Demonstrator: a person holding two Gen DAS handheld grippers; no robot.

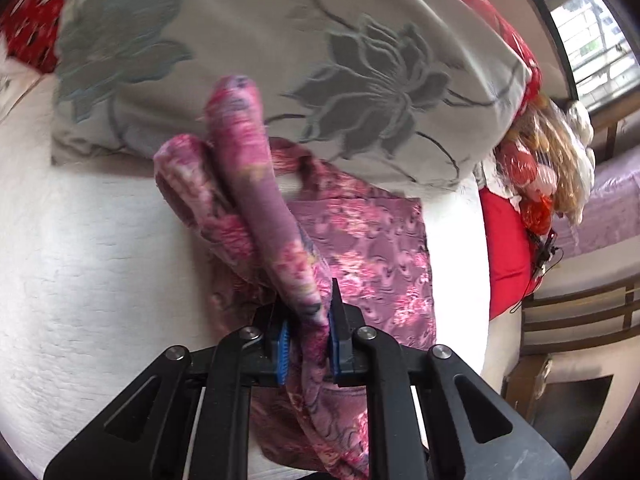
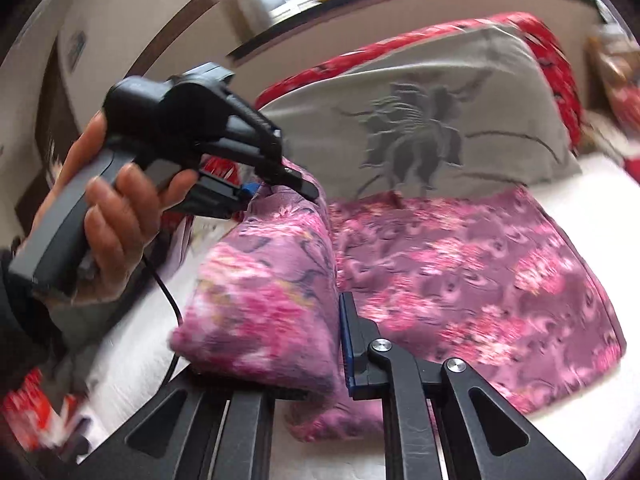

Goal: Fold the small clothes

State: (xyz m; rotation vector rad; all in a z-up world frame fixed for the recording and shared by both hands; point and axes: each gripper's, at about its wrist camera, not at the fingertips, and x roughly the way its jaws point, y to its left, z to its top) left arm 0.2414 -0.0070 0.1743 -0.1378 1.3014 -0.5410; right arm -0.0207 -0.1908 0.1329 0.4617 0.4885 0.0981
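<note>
Cloth fills the left wrist view: a pink and purple flowered garment [image 1: 360, 248] lies partly flat on the white bedspread [image 1: 100, 260], its far edge close to a grey pillow [image 1: 280, 60] with dark flower prints. One fold of the garment rises off the bed as a thick roll and runs down into the left gripper [image 1: 306, 336], whose blue pads [image 1: 283, 344] are clenched on the fabric, with more cloth hanging below them. Behind the pillow a red patterned cover [image 1: 32, 12] shows at the far corner of the bed, and a red cushion [image 1: 506, 248] sits at the bed's right edge beside a crinkled plastic bag [image 1: 540, 160].

From the right wrist view, the same garment [image 2: 480, 264] is spread over the middle of the bedspread [image 2: 600, 184], in front of the grey pillow [image 2: 420, 128]. A raised fold of it [image 2: 264, 292] is stretched between the two tools. The right gripper [image 2: 336, 344] grasps the near end; only its right blue pad [image 2: 347, 340] shows, pressed against the cloth, the other finger being hidden under the fold. The left gripper [image 2: 280, 184] pinches the far end of the fold, and a hand [image 2: 116, 216] wraps around its grey handle, from which a black cable [image 2: 168, 296] trails down over the bed's left edge. The picture is blurred at the sides.
</note>
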